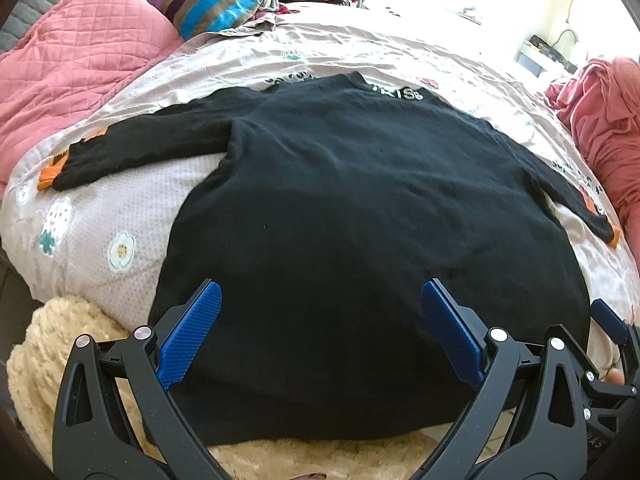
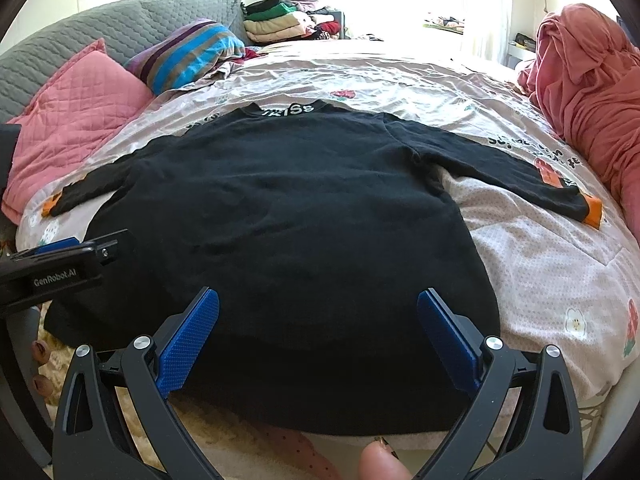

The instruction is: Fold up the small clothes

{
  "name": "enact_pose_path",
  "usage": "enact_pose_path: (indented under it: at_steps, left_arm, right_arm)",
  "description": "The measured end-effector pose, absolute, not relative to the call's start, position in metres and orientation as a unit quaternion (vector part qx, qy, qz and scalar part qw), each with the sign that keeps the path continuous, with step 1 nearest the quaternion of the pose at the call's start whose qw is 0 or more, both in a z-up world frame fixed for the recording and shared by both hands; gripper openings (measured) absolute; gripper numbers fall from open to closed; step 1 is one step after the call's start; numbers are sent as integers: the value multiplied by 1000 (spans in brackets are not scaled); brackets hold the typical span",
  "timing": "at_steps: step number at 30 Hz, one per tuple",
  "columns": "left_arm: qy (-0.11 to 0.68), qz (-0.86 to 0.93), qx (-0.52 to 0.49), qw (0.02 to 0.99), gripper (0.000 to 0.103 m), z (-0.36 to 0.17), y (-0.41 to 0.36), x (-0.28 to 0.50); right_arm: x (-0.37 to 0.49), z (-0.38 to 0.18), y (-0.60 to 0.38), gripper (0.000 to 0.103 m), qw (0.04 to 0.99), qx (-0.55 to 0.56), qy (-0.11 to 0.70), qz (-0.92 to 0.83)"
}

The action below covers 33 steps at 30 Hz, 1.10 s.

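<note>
Lying flat across the middle of both frames, the black sweater [image 1: 352, 216] is spread on the floral bedsheet [image 1: 100, 216], collar at the far end, hem nearest the cameras, both sleeves stretched outward. It looks like a soft, fairly thick knit: light, limp, likely to sag and drag on the sheet rather than hold a crease, and not fragile. Good places to pinch would seem to be a cuff, a shoulder seam or a hem corner, where the fabric bunches enough for flat pads to bite.

Count: one sweater, two sleeves, each ending in an orange cuff [image 2: 592, 210]. Two grippers hover over the hem. The left gripper [image 1: 320, 304] has its blue pads spread wide and nothing between them; the right gripper [image 2: 318, 310] is likewise wide apart and empty.

Farther out, one pink quilted pillow [image 1: 76, 48] sits upper left, one striped pillow [image 2: 188, 52] beside it, a stack of folded clothes [image 2: 280, 20] at top centre, and a pink heap [image 2: 588, 80] at right.
</note>
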<state>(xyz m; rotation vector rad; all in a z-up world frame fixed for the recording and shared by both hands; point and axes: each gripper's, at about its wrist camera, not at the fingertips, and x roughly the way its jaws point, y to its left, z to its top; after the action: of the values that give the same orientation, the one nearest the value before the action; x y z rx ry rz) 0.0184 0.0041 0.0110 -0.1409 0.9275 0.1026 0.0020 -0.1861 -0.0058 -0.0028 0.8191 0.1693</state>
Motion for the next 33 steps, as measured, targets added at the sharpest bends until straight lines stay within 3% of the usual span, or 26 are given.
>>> enact_pose_path:
  at_steps: [33]
  left_arm:
    - [456,43,-65,887,94,25,-3,110]
  right_arm:
    - [119,2,-228,99,914,43,400,48]
